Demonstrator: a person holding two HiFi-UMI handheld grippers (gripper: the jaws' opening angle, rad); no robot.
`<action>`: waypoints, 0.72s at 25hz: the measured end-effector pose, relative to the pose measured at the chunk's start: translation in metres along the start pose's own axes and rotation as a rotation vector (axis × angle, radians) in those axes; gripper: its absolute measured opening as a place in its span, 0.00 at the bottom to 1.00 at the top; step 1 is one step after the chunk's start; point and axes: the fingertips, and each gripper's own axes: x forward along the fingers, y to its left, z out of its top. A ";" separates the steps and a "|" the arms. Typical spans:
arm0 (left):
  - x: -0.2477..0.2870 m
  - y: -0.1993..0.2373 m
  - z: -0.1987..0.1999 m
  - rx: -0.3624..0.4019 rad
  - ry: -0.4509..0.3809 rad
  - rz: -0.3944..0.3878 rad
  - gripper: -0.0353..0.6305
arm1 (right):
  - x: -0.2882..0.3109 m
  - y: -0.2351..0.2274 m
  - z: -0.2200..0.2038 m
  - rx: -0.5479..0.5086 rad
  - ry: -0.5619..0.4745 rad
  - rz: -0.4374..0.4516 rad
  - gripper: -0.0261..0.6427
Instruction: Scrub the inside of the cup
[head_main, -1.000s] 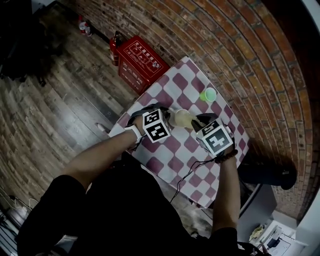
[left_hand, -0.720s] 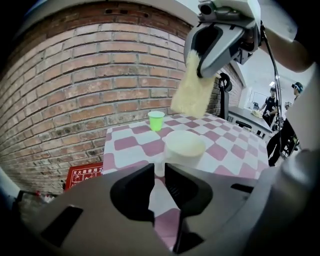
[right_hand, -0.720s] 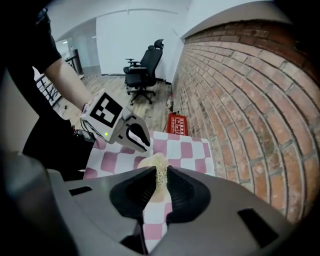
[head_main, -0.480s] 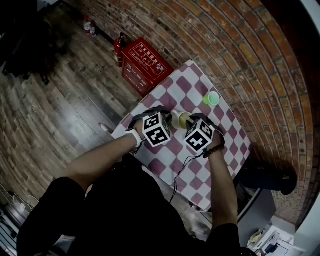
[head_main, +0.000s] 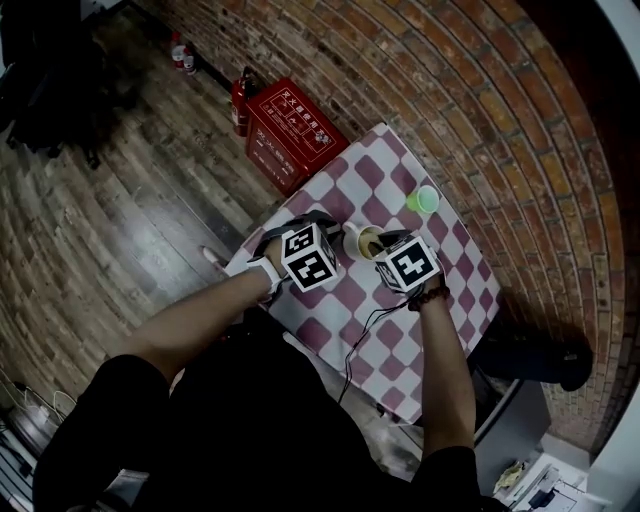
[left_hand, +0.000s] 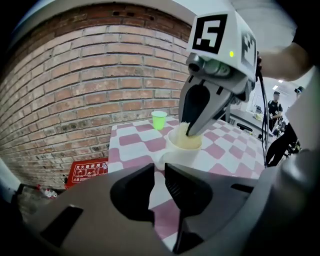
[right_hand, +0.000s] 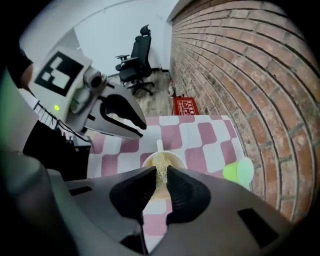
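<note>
The cup (head_main: 358, 240) stands upright on the checked surface (head_main: 345, 300), between the two grippers and near the brick-wall side. The right gripper (right_hand: 160, 176) comes down into its mouth with the fingers closed tight on a yellowish sponge (left_hand: 186, 141), which is pushed inside and fills most of the opening. The left gripper (left_hand: 157, 172) lies low at the cup's handle side with its fingers nearly together. They look to be pinched on the handle, though the handle sits so close to the tips that the grip itself cannot be confirmed.

The step in hand, as I judge it, is the scrubbing itself. To do it well:

- The left side should steady the cup firmly, so it neither spins nor slides on the cloth.
- The right side should press the sponge against the inner wall and work it round in a circle, then down to the bottom, rather than only pumping up and down in the middle.
- Keep the push mostly downward. A hard sideways shove could tip the cup or drag it off the handle grip.
- The small green cup (head_main: 425, 199) stands well apart toward the wall and should not be in the way.
</note>
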 end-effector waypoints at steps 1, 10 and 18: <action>0.001 0.000 0.000 0.000 -0.002 -0.001 0.17 | -0.010 0.001 0.001 0.019 -0.024 0.020 0.15; 0.004 -0.002 0.001 0.001 0.005 -0.008 0.17 | -0.086 -0.020 0.006 0.152 -0.212 -0.028 0.15; 0.004 0.001 -0.006 -0.022 0.014 -0.009 0.17 | 0.015 -0.020 -0.011 0.187 -0.029 -0.084 0.15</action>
